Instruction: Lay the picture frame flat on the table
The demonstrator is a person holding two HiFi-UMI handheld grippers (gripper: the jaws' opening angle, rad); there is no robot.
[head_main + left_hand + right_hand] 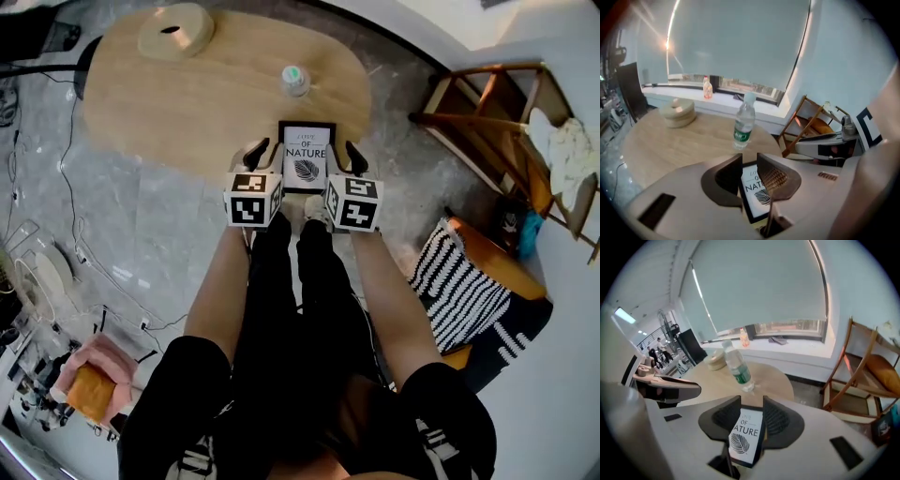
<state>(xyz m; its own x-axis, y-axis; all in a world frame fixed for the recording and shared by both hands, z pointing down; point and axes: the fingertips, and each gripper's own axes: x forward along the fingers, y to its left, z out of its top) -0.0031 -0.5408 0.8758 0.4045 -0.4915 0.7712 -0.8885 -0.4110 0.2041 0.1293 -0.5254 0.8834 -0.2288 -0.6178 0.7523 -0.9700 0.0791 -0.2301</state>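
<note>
Jaws, left gripper (255, 150) (749, 161): spread a little, nothing pinched; the frame's left edge shows through the gap.
Jaws, right gripper (352, 157) (752, 404): spread wide, pads clear of the frame, whose print shows between them.

Frame (307, 157) (754, 190) (746, 434): black border, white print with a leaf and the words "OF NATURE". Lies face up on the table (206, 103) at its near edge, between the two grippers, one at each long side. Whether either jaw touches its border cannot be told.

Marker cubes (253, 199) (353, 202): one on each gripper, level with each other, just short of the table edge.

Bottle (295, 80) (743, 126) (736, 366): clear plastic, green label, upright on the table beyond the frame, apart from it.

Round wooden piece (175, 30) (677, 112): pale, with a dark hole on top, at the far left end of the table, well apart from the frame.

Table: pale wood, oval top.

Chair (497, 122) (862, 376): wooden, right of the table, with a pale cloth (567, 155) draped on it.

Striped cushion (459, 281): black and white, on the floor at the person's right.

Person: black trousers, bare forearms reaching to the grippers, seen from above.

Window sill: small bottle (708, 87) standing on it, behind the table.
</note>
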